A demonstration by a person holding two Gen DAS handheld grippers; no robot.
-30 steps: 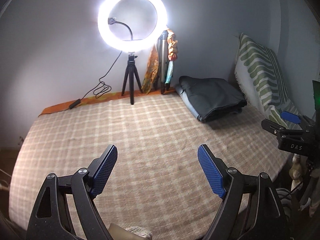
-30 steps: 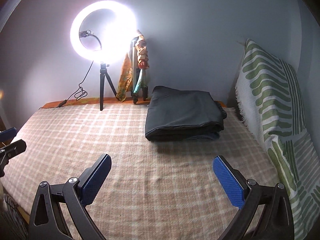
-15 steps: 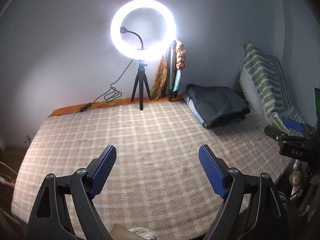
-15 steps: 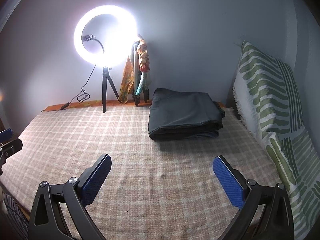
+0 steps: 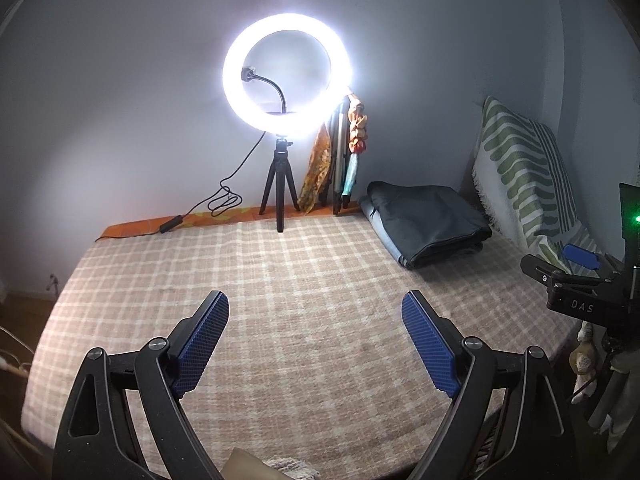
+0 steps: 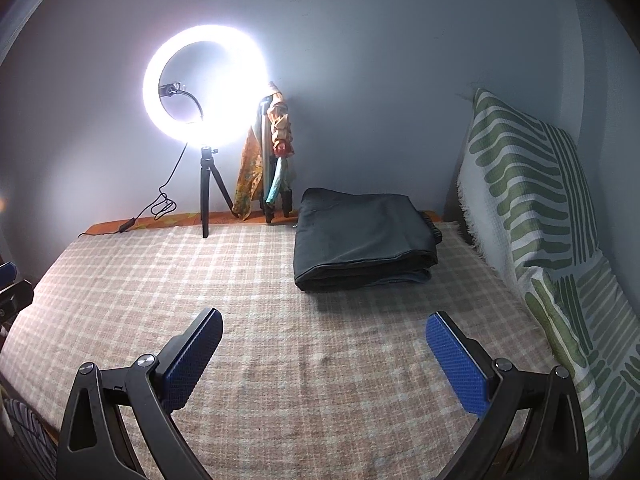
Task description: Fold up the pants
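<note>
Dark grey pants (image 6: 362, 236) lie folded in a flat stack at the far right of the checked bed (image 6: 200, 280), near the wall; they also show in the left wrist view (image 5: 428, 222). My left gripper (image 5: 316, 312) is open and empty, held above the near middle of the bed, well short of the pants. My right gripper (image 6: 324, 328) is open and empty, above the bed in front of the pants. The right gripper's body shows at the right edge of the left wrist view (image 5: 576, 284).
A lit ring light on a small tripod (image 6: 205, 120) stands at the bed's far edge with its cable trailing left. A folded tripod draped with coloured cloth (image 6: 276, 160) leans on the wall. A green-striped pillow (image 6: 532, 208) stands along the right side.
Both grippers have pulled back and tilted a little, so the bed and ring light sit lower and farther in view. Both stay open. The pants have not moved.
</note>
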